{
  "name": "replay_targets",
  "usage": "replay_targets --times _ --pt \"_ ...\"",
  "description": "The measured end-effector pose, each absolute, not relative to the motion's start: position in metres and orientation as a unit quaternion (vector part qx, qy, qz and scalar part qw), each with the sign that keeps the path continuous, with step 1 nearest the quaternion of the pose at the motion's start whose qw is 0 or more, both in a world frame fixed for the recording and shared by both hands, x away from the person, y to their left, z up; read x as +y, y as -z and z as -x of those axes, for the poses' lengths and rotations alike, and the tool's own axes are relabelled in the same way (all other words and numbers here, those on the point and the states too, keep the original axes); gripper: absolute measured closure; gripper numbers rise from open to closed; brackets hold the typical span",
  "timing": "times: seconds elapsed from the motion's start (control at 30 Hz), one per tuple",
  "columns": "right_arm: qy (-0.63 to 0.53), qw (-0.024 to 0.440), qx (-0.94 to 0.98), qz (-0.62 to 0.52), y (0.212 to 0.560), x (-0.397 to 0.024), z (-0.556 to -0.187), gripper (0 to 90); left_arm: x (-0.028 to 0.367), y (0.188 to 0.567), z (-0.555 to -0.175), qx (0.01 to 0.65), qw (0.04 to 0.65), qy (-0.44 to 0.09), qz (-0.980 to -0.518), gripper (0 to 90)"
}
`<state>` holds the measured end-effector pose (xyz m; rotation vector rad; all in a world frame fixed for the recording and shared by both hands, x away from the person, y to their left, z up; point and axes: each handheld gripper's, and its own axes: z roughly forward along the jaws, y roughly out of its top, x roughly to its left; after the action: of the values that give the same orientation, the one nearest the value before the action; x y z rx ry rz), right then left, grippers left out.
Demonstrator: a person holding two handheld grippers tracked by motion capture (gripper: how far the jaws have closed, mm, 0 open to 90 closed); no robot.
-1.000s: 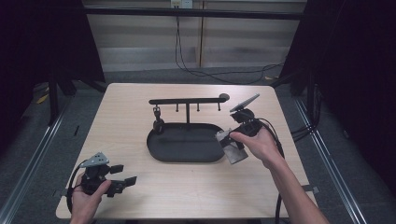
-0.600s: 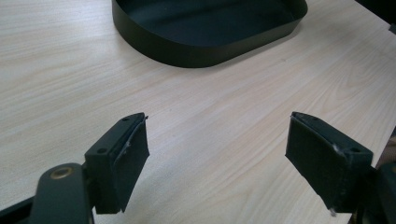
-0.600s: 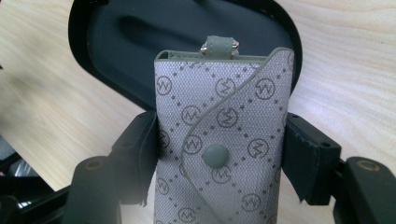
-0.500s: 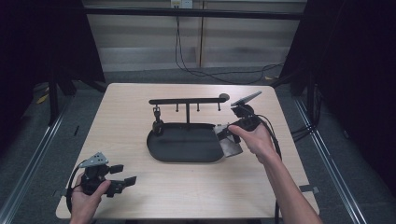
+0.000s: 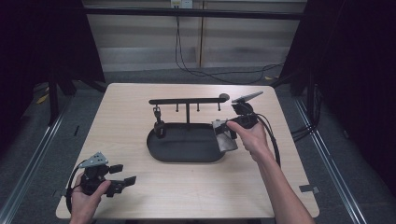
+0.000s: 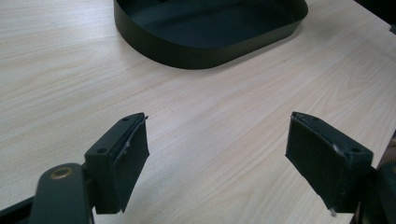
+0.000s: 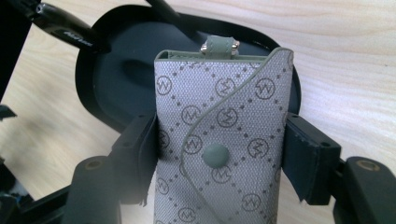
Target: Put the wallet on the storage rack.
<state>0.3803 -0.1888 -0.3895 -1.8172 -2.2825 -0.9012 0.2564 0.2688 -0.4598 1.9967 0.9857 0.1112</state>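
Nearby, black tray point(image 5: 187, 151); hook rack point(image 5: 187, 101).

Grey monogram-patterned pouch point(image 7: 224, 140) with green snap; black tray point(image 5: 187, 144); pale wood-grain table point(image 5: 121, 116).

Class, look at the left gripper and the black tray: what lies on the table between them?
Nothing: bare wooden table runs from the open left gripper to the black tray, seen in the left gripper view.

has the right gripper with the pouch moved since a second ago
Yes, a little. In the high view the right gripper and its grey pouch have shifted up-picture along the right end of the black tray, towards the rack.
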Motion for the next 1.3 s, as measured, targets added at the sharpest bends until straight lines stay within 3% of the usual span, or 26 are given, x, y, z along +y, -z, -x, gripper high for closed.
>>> replay_targets --times 1.3 --pt "0.324 0.059 -0.711 0.621 0.450 -0.171 -0.403 33.9 0.271 0.462 -0.258 0.405 0.435 -0.040 -0.803 20.7"
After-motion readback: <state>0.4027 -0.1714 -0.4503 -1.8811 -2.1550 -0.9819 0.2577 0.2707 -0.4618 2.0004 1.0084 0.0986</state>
